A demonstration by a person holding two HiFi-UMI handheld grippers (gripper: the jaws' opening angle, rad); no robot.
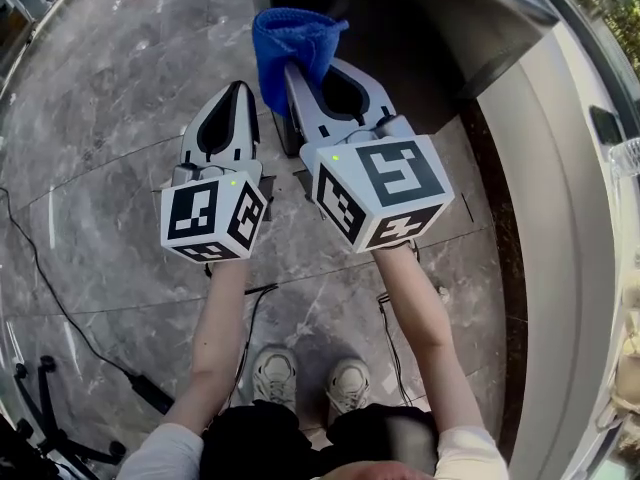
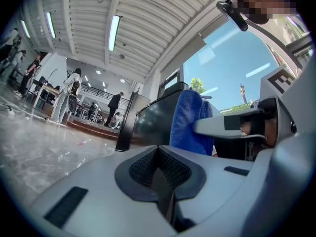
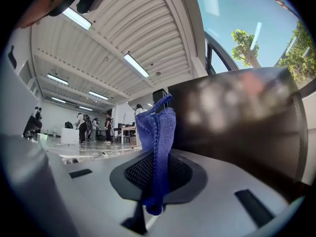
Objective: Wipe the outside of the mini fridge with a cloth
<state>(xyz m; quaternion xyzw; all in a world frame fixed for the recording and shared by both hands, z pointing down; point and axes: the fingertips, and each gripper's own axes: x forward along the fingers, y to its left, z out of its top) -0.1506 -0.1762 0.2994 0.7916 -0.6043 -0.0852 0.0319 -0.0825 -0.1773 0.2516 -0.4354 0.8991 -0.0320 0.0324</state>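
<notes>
Cloth, blue knitted [image 1: 290, 38]: pinched in your right gripper [image 1: 305, 73] to wipe dark mini fridge [image 1: 420, 38] at one o'clock; left gripper [image 1: 240, 88] closed, idle.

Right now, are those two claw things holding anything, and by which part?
The right gripper pinches the blue knitted cloth by one bunched end; the rest sticks out past its tips. The left gripper is shut, empty.
</notes>
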